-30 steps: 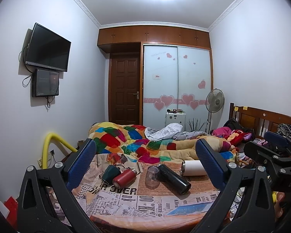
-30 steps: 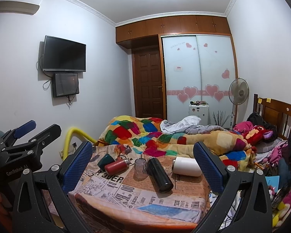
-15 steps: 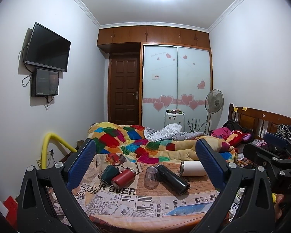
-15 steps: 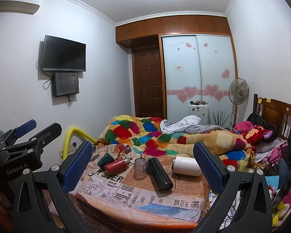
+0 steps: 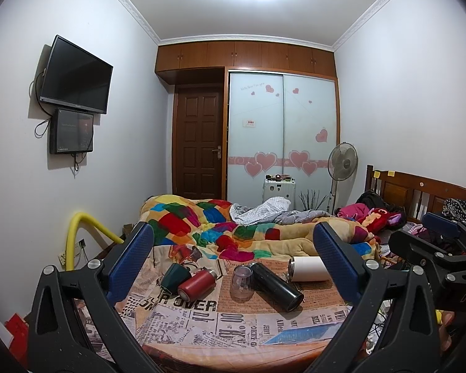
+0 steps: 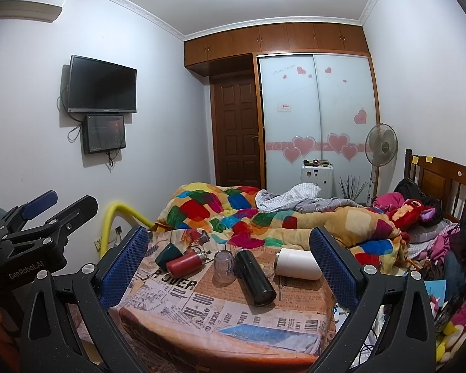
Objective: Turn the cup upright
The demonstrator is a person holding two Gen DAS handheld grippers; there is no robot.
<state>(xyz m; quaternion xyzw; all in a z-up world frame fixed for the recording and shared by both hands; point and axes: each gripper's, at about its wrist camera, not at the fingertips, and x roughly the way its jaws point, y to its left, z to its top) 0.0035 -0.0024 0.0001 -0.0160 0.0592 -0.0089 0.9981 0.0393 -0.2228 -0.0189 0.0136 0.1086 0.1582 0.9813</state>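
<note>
Several cups lie on a newspaper-print tablecloth (image 5: 202, 320). A clear cup (image 5: 242, 283) stands upside down in the middle. A dark green cup (image 5: 174, 275), a red flask (image 5: 197, 284), a black flask (image 5: 276, 286) and a white flask (image 5: 309, 269) lie on their sides. They also show in the right wrist view: clear cup (image 6: 223, 265), green cup (image 6: 168, 254), red flask (image 6: 185, 263), black flask (image 6: 254, 276), white flask (image 6: 298, 263). My left gripper (image 5: 233, 264) and right gripper (image 6: 228, 258) are both open and empty, held back from the table.
A bed with a colourful patchwork quilt (image 5: 233, 233) lies right behind the table. A yellow pipe (image 5: 80, 230) curves at the left wall. A wooden headboard (image 5: 419, 192) and piled clothes are at the right. The table's front edge (image 6: 217, 345) is near me.
Both views have shifted very slightly; the cups and flasks have not moved and both grippers stay open.
</note>
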